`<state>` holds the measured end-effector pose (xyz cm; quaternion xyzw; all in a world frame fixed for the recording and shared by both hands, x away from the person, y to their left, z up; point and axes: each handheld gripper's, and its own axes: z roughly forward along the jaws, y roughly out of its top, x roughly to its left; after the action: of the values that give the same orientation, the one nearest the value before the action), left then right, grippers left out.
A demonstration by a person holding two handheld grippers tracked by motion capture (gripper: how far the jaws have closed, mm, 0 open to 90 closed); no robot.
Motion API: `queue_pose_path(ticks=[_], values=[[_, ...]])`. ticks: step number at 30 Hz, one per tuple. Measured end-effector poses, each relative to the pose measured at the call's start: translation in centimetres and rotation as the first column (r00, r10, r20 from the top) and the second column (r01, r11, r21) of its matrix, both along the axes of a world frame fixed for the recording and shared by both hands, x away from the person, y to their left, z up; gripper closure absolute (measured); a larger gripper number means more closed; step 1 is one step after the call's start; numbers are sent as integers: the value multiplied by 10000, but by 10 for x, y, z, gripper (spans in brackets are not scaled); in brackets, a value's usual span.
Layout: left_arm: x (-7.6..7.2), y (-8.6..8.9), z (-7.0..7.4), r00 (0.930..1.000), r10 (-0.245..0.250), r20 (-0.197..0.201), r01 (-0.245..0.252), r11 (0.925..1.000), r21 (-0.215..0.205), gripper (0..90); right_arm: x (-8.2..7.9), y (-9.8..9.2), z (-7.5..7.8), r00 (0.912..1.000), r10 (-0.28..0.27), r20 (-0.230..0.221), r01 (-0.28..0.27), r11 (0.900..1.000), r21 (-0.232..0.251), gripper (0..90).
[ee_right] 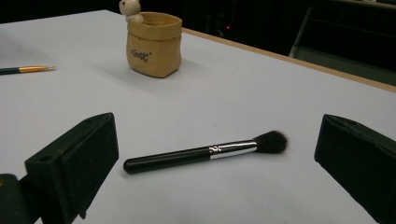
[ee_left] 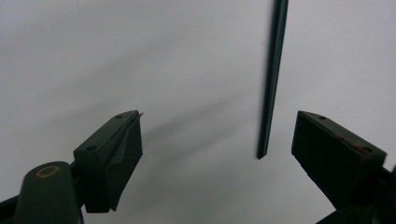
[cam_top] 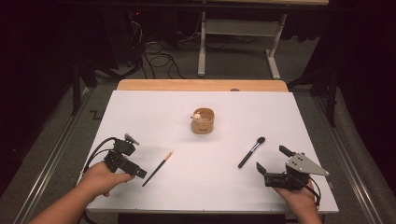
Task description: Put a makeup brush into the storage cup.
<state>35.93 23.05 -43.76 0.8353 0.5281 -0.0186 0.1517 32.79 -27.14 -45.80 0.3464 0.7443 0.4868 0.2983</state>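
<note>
On the white table, everything sits within easy reach of my two hands, which is why I can work both sides at once. The tan pouch-shaped holder stands upright in the middle, well apart from both brushes, its mouth open upward, so I judge it is where the brushes are meant to end up. My right gripper rests low near the front right corner with its jaws spread wide and nothing between them, aimed at the black makeup brush, which lies flat just ahead, bristles pointing away toward the holder. My left gripper is angled down at the near end of the thin dark brush with the gold ferrule; its jaws stand wide, and in the left gripper view the handle's tip lies between them but nearer the right jaw, touching neither. I hold wide so the slim handle can slip in before I close.
</note>
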Motion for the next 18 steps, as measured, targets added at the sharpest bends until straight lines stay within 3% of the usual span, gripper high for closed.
queue_pose_path(ticks=[18], values=[[6,-26,-4,9979,-646,-111,648,9977,205,208,-1,0,0,10000,68,48,-68,10000,38,3]])
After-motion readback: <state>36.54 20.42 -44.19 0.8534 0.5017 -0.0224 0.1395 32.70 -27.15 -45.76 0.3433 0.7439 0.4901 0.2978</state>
